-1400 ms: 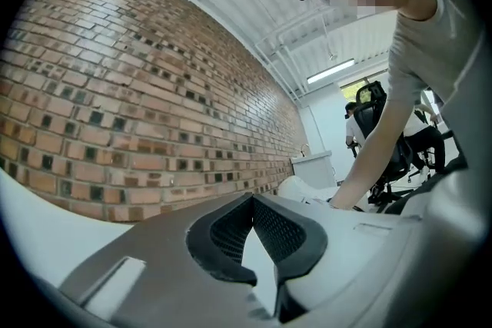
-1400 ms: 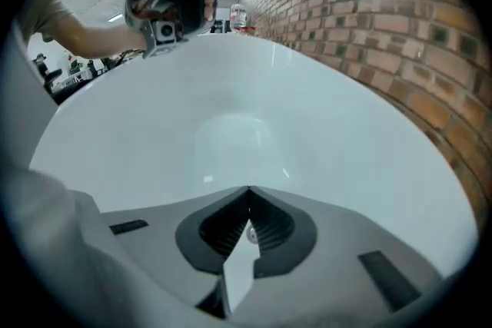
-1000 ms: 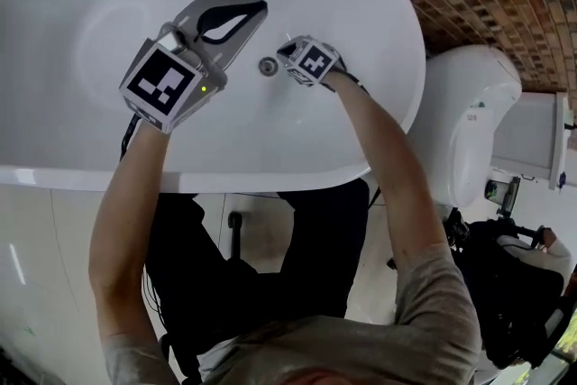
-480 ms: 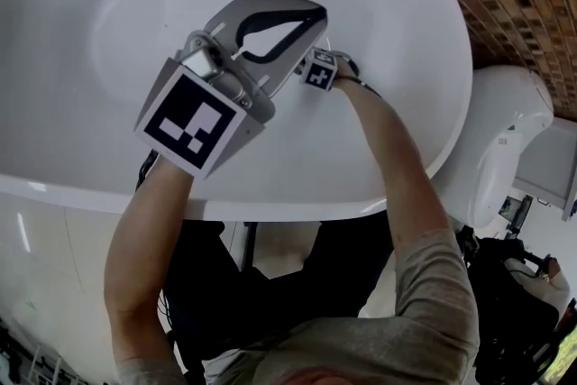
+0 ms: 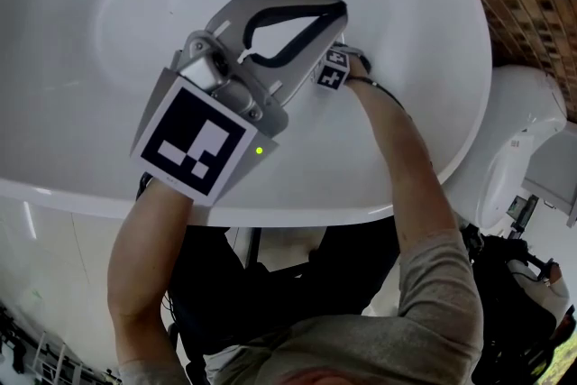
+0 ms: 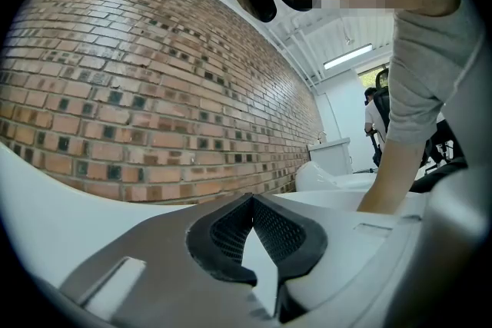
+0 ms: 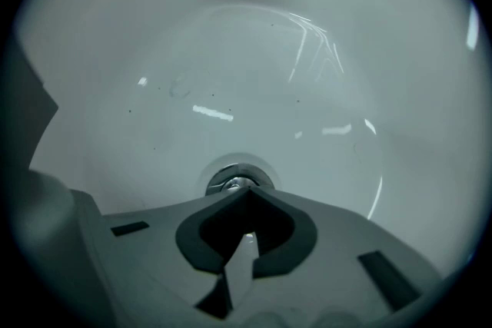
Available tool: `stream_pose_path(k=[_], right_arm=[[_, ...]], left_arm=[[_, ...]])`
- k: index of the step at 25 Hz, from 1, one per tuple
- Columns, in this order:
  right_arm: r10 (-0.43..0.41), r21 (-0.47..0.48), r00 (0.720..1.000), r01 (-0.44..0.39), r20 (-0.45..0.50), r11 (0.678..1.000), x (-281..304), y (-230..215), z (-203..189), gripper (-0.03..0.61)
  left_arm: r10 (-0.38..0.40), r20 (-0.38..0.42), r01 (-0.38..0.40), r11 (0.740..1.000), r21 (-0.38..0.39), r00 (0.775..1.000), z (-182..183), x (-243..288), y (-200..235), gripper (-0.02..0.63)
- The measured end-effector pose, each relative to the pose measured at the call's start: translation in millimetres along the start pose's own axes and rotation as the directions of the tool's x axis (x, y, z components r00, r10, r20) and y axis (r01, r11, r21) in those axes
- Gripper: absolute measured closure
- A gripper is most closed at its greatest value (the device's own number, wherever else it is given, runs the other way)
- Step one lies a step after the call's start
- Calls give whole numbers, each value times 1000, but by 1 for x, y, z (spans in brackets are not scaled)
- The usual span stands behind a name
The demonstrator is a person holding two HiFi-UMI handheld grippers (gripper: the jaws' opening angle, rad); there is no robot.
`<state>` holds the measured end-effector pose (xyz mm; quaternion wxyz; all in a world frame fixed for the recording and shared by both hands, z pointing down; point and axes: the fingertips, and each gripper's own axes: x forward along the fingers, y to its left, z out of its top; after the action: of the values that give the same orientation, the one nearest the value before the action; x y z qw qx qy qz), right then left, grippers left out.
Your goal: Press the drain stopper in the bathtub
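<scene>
Right tongs (image 7: 246, 194) closed, tips at near edge of drain stopper (image 7: 237, 182); bare bathtub (image 7: 307, 88) floor open all round stopper. Left tongs (image 6: 252, 200) closed, empty, held well above stopper.

BATHTUB DRAIN: A small, round, chrome-coloured metal drain stopper (image 7: 237, 181) sits at the bottom of a glossy white oval bathtub (image 7: 231, 50), inside 1 shallow circular recess in the tub floor. In the right gripper view only its far half shows. The near half lies behind the meeting jaw tips of the right gripper (image 7: 246, 194), and contact between them cannot be confirmed. The tub's smooth basin carries a few tiny dark specks and bright streaks of reflected light, and curves up to a broad rounded rim (image 5: 297, 214). In the head view the stopper is out of sight.
</scene>
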<state>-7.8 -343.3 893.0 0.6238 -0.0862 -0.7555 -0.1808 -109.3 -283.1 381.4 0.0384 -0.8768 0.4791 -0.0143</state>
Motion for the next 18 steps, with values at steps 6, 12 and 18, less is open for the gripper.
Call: stream_pose_path(k=[6,12,18], right_arm=[[52,-22,996,-54,-73,998,-14,-5,0,578],[0,-106,997,-8,-76,994,-89,-22,4,578],[-193,-20,966,199,175,980,-248,-35,54,578]], left_arm=[[-17,-8,17,999,28,1000,-3,1,-4,617],[-27,-17,28,998,61,1000,-14,5,-6,617],[-16,-74,27,989,145,997,-28,2,-4,617]])
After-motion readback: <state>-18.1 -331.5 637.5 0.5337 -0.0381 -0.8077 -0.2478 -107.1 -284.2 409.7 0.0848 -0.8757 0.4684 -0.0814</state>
